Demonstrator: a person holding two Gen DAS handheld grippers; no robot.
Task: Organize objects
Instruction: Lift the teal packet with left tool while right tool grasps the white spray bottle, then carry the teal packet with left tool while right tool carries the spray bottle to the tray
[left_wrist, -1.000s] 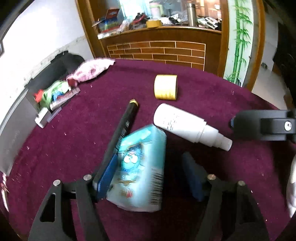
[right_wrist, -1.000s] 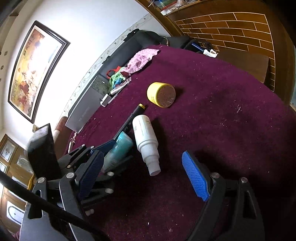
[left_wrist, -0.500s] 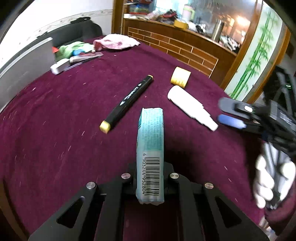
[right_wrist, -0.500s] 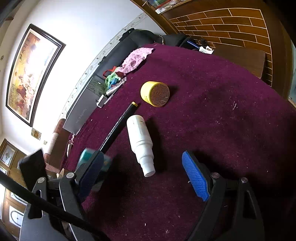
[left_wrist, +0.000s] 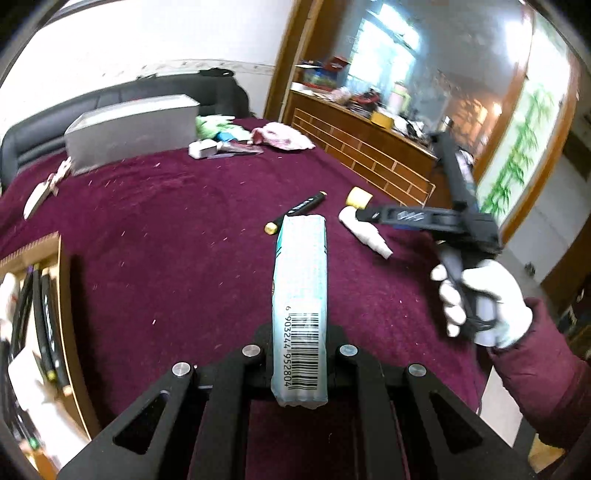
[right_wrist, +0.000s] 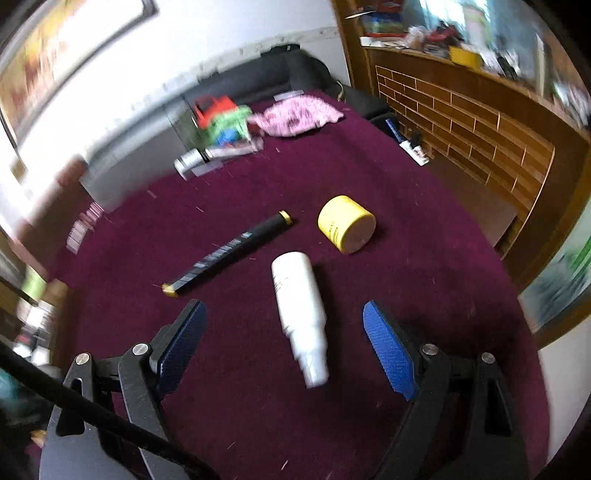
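Observation:
My left gripper (left_wrist: 299, 356) is shut on a pale teal packet (left_wrist: 300, 280) with a barcode, held edge-up above the maroon table (left_wrist: 166, 229). On the table lie a white spray bottle (right_wrist: 299, 295), a black marker with yellow ends (right_wrist: 229, 251) and a yellow jar (right_wrist: 345, 223) on its side. My right gripper (right_wrist: 286, 345) hovers over the bottle, which lies between the blue pads (right_wrist: 388, 350) untouched; its jaws are closing slightly. The left wrist view shows the right gripper (left_wrist: 406, 216) in a white-gloved hand (left_wrist: 480, 295), above the bottle (left_wrist: 364, 230), marker (left_wrist: 303, 206) and jar (left_wrist: 357, 197).
A wooden tray (left_wrist: 62, 295) holding pens and white items sits at the table's left edge. At the far side are a grey box (left_wrist: 129, 129), a pink cloth (left_wrist: 282, 134) and small clutter (right_wrist: 218, 125). A brick-fronted wooden counter (right_wrist: 461, 136) stands to the right.
My left gripper closed on the teal packet, lifted it off the table and swung left, bringing the wooden tray into view. My right gripper rolled and moved over the white bottle.

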